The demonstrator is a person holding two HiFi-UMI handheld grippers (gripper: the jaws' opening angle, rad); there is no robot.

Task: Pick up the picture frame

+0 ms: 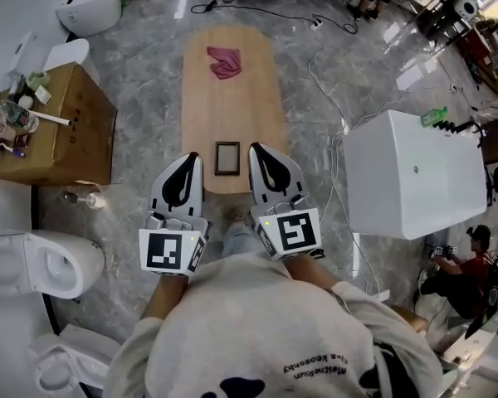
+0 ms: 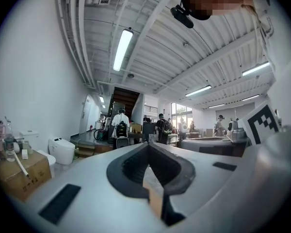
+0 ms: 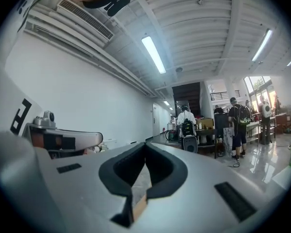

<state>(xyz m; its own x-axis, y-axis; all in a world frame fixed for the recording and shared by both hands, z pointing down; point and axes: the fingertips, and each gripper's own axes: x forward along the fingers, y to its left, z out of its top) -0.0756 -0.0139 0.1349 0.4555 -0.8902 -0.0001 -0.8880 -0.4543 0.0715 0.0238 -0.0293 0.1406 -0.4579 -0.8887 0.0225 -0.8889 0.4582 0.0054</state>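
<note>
A small dark-rimmed picture frame [image 1: 227,157] lies flat near the close end of a long wooden table [image 1: 249,81]. My left gripper [image 1: 196,157] hangs just left of the frame and my right gripper [image 1: 253,149] just right of it, both held level above the table's near end. Each has its jaws shut with nothing between them. In the left gripper view the left gripper [image 2: 148,144] shows its tips pressed together, and the right gripper [image 3: 145,144] looks the same in the right gripper view. Neither gripper view shows the frame.
A crumpled pink cloth [image 1: 224,61] lies at the table's far end. A cardboard box [image 1: 50,131] with bottles and a toilet [image 1: 41,264] stand at left, a white bathtub [image 1: 415,177] at right. Cables [image 1: 319,52] cross the marble floor. People stand far down the hall.
</note>
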